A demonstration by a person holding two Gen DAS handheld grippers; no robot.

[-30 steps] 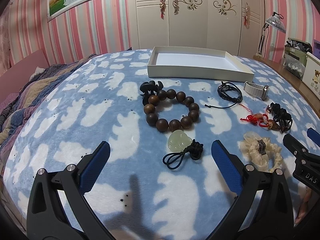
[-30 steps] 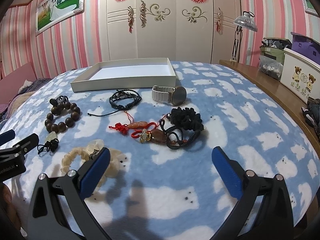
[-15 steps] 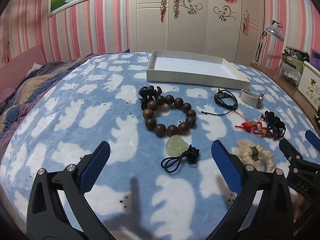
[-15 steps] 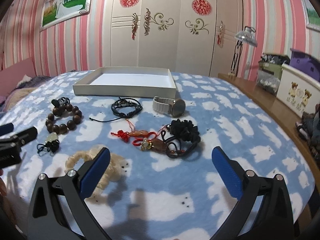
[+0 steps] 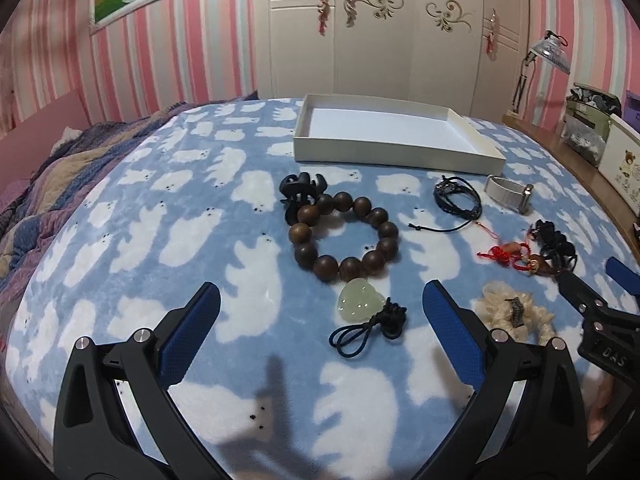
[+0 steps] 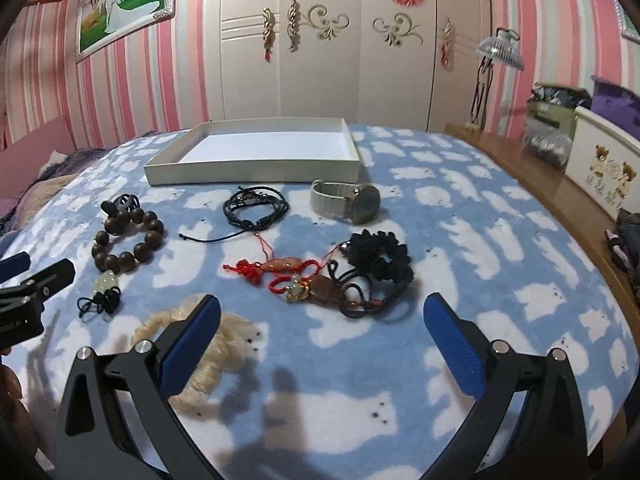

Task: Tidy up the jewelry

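Both the left gripper and right gripper are hanging wide open holding nothing, and I'm betting the knotted cords mid-frame are snagging together on pickup.

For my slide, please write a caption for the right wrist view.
Open right hand-held gripper above jewelry spread before an empty white box.

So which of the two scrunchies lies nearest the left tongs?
The cream scrunchie, just right of the left tongs; the black scrunchie lies farther off, beside the red-corded charms.
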